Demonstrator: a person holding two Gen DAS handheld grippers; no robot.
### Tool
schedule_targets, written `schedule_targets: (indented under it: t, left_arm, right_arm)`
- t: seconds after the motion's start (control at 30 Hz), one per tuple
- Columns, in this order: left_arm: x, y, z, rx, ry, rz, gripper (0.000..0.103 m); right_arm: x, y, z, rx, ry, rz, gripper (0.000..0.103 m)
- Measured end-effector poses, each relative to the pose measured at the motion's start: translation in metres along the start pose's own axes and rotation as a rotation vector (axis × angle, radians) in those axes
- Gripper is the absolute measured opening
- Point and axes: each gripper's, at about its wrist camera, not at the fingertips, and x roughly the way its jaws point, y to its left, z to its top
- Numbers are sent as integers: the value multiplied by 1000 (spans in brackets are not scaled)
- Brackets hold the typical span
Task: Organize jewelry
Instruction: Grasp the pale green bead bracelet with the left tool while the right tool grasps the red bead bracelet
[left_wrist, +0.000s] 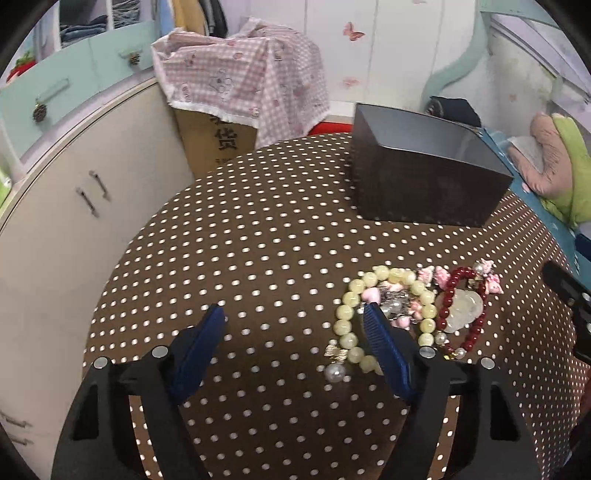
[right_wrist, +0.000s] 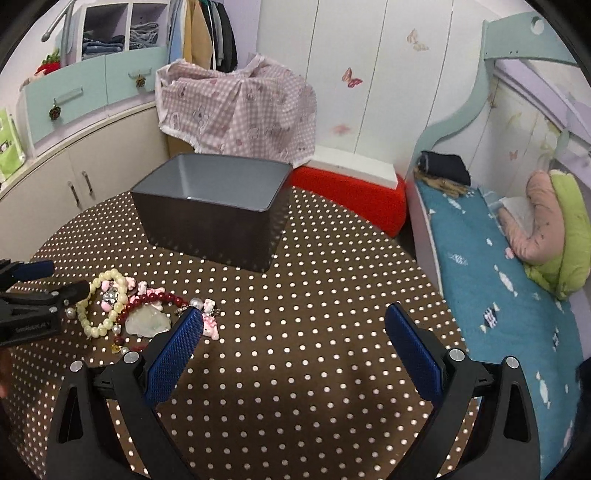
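A heap of beaded bracelets (left_wrist: 413, 314) lay on the brown polka-dotted desk (left_wrist: 277, 240), near a dark grey rectangular box (right_wrist: 210, 206). The left tool (left_wrist: 295, 317) stood wide, its right finger over the pale yellow bead bracelet (left_wrist: 351, 325), nothing clamped. The right tool (right_wrist: 295, 325) gaped wide and empty beside the heap.

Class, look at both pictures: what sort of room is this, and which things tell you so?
Most likely a child's bedroom: a bed with a blue patterned sheet, hanging clothes beside drawers, and butterfly stickers on the wardrobe doors.
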Motion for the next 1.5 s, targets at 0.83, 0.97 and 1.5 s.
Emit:
schedule_targets:
  t: [0.83, 0.97, 1.5]
  left_arm:
    - [-49, 8, 6, -35, -134, -160, 8]
    - [-60, 7, 5, -31, -155, -175, 8]
    - [-52, 15, 2, -59, -130, -205, 8]
  right_arm:
    - [23, 35, 10, -57, 65, 148, 75]
    - [36, 44, 24, -144, 89, 203, 71]
    - [72, 94, 50, -562, 223, 426, 40]
